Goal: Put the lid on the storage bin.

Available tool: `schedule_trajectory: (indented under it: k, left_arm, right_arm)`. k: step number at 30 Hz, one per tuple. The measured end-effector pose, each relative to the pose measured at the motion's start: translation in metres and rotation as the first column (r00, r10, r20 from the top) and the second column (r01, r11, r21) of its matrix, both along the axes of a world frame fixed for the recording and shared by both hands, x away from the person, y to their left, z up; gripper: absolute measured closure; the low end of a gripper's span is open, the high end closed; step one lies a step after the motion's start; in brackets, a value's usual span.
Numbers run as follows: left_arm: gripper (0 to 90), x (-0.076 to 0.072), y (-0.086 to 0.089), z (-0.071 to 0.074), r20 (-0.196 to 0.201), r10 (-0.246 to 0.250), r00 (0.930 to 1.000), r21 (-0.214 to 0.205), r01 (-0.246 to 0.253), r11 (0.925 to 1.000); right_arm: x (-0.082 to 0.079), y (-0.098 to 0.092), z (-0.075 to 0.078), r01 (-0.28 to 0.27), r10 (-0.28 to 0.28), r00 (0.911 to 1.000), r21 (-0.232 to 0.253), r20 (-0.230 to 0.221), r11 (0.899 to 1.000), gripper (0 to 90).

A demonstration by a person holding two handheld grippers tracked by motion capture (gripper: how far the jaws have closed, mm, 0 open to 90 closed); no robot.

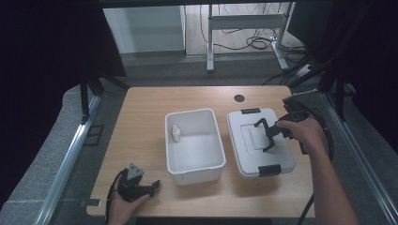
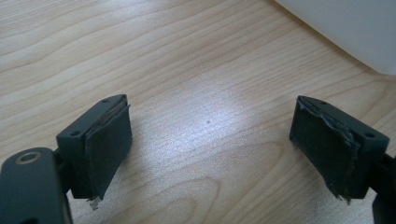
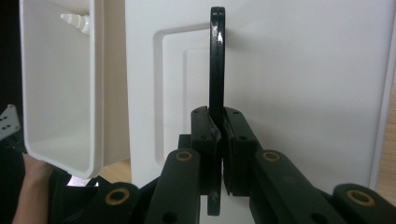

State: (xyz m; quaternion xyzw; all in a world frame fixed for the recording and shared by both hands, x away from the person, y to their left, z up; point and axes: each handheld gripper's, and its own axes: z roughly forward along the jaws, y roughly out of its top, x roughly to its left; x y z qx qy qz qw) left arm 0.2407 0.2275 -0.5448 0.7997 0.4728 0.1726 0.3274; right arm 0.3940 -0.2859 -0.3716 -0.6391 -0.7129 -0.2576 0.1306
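Jaws of the right gripper are pinched tight on the black handle of the white lid, handle standing up between the pads. Lid sits flat on the bench, just right of the open white box, black clips at its near and far edges. It looks lifted only at the handle, if at all; can't tell whether the lid itself is off the bench yet.

Left gripper rests low at the near left corner of the bench, jaws wide apart w/ nothing between them, only bare wood under the pads. Box wall shows just beyond it in the left gripper view.

Inside the box: a small white bottle standing by the far left wall, otherwise bare.

Progress, as I read it: bottle already in, grip on lid handle secured. Left to do: raise lid, carry it across over the box, seat it square, prob. snap both clips. Left gripper may be needed to steady the box.
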Motion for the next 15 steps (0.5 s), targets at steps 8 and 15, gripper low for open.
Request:
schedule_trajectory:
  k: [8, 15]
  left_arm:
    - [12.9, 0.0, 0.0, 0.0, -0.002, 0.001, 1.0, 0.001, -0.001, 1.0]
    - [12.9, 0.0, 0.0, 0.0, -0.003, 0.001, 1.0, 0.001, -0.001, 1.0]
  right_arm:
    - [-0.006, 0.003, 0.014, -0.024, 0.023, 0.9992, 0.031, 0.031, 0.999, 84.6]
    - [-0.009, 0.005, 0.023, -0.034, 0.031, 0.9983, 0.046, 0.048, 0.998, 84.6]
